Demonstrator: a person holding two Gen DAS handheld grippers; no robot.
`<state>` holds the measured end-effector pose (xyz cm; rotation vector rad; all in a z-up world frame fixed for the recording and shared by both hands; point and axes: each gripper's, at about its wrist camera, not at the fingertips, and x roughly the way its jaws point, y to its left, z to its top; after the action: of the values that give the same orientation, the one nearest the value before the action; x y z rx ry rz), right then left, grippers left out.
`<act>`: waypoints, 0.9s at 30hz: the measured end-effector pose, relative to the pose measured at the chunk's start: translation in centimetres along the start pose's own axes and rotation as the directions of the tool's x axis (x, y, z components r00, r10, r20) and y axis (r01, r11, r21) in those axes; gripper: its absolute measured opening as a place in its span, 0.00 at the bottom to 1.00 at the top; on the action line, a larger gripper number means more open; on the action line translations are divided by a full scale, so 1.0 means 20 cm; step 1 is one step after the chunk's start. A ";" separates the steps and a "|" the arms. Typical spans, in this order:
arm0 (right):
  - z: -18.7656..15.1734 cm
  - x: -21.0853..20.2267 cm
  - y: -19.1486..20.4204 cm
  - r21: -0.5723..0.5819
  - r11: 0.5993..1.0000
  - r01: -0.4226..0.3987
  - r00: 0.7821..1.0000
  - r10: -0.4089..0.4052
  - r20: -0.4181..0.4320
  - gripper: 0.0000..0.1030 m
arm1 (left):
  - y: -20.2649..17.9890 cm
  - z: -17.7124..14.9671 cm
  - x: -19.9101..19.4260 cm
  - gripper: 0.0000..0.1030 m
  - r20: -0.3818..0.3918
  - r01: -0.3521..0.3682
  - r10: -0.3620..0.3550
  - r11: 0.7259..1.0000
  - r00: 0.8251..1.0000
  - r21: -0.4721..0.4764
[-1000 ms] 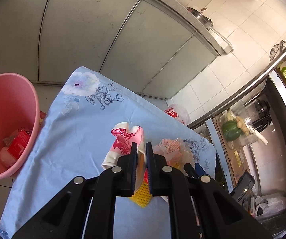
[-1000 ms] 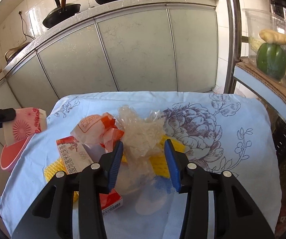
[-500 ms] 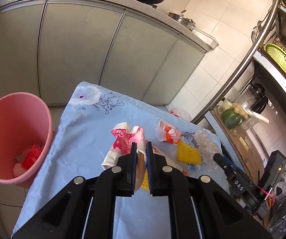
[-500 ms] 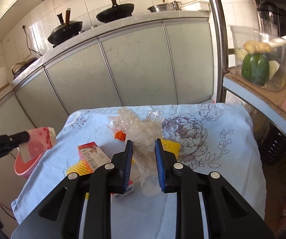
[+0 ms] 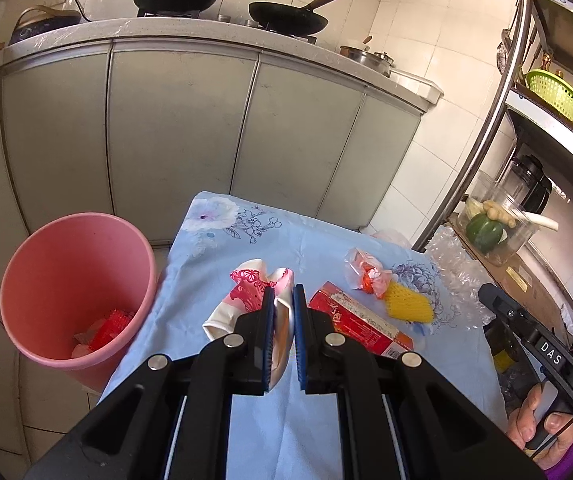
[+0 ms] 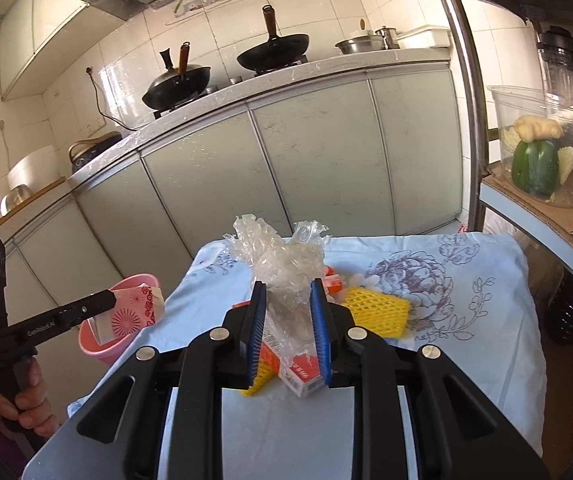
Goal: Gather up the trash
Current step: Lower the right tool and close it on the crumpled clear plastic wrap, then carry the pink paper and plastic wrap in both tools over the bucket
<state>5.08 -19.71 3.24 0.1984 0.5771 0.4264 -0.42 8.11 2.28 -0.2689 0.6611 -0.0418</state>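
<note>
My left gripper (image 5: 283,295) is shut on a crumpled pink-and-white paper cup (image 5: 246,288) and holds it above the blue floral tablecloth (image 5: 222,264). A pink trash bin (image 5: 66,256) with some red scraps inside stands on the floor to the left of the table. My right gripper (image 6: 288,292) is shut on a clear crumpled plastic bag (image 6: 282,256) lifted off the table. The bag also shows in the left wrist view (image 5: 452,264). The cup shows in the right wrist view (image 6: 134,310) in front of the bin (image 6: 98,342).
On the cloth lie a red carton (image 5: 358,320), a yellow foam net (image 5: 406,304) and a clear wrapper with orange (image 5: 366,274). Grey cabinets (image 5: 174,128) stand behind. A shelf with a tub of vegetables (image 6: 542,152) is on the right.
My right gripper closed on the plastic bag and raised it off the table. My left gripper kept its hold on the cup and rose and tilted back, showing more of the room.
</note>
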 end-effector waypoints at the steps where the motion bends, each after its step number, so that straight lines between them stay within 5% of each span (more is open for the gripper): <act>1: 0.00 0.00 0.01 0.000 1.000 -0.004 1.000 0.004 0.001 0.22 | 0.00 0.00 -0.01 0.08 0.003 -0.006 0.006 1.000 1.000 -0.001; 14: 0.17 -0.04 0.10 0.056 0.990 -0.126 0.992 0.125 0.027 0.22 | 0.13 0.00 -0.17 0.08 0.061 -0.038 0.040 0.999 0.997 -0.036; 27: 0.35 0.10 0.59 -0.098 0.966 -0.239 0.971 0.238 -0.017 0.22 | 0.49 0.01 -0.38 0.08 0.151 -0.139 0.156 0.983 0.976 -0.118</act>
<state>6.71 -8.68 11.57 0.1716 0.5369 0.6880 -6.71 18.60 4.35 -0.3222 0.5227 0.1565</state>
